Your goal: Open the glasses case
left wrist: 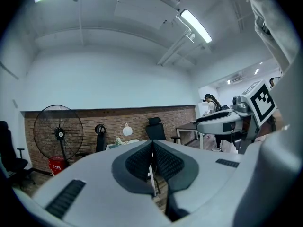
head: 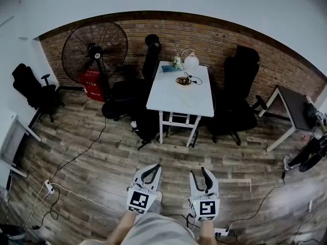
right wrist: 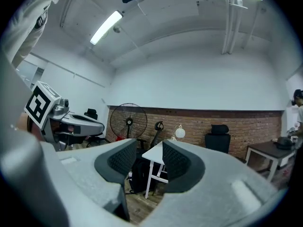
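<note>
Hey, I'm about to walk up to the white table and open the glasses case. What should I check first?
1. Left gripper empty: ok. Its jaws are together with nothing between them.
2. Right gripper ready to grasp: ok. Its jaws stand apart and hold nothing.
3. Table within reach: not ok. It stands well ahead across the wooden floor.
4. Glasses case located: cannot tell. The small things at the table's far end are too small to identify.
</note>
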